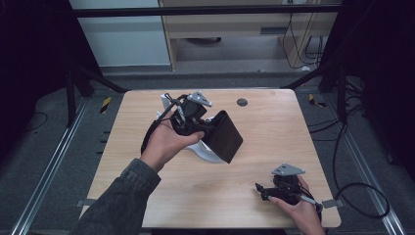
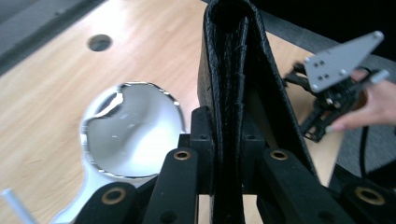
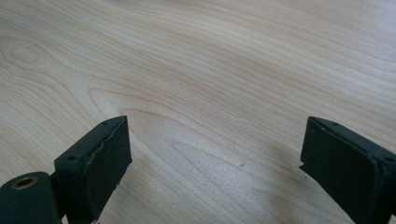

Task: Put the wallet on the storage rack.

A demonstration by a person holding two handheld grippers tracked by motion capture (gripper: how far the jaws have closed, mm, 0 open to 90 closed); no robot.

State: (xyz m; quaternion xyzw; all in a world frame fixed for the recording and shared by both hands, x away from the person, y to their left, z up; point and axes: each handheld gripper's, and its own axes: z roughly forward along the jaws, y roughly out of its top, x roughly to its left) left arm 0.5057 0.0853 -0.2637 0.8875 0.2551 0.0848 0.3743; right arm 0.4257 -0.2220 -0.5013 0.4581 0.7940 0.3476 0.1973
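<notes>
left tongs [image 1: 208,125] clamp black wallet [image 1: 226,136]; right tongs [image 1: 259,190] agape over table [image 1: 274,127]

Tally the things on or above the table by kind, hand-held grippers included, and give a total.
Hand-held gripper: 2 (left, right)
Black wallet: 1
White mirror-like dish: 1
Total: 4

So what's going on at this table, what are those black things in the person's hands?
A person works at a wooden table with a clamping tool in each hand. The left tool is shut on a black wallet, holding it lifted above a white mirror-like thing on the table. The right tool rests open near the table's right edge, holding nothing.
</notes>
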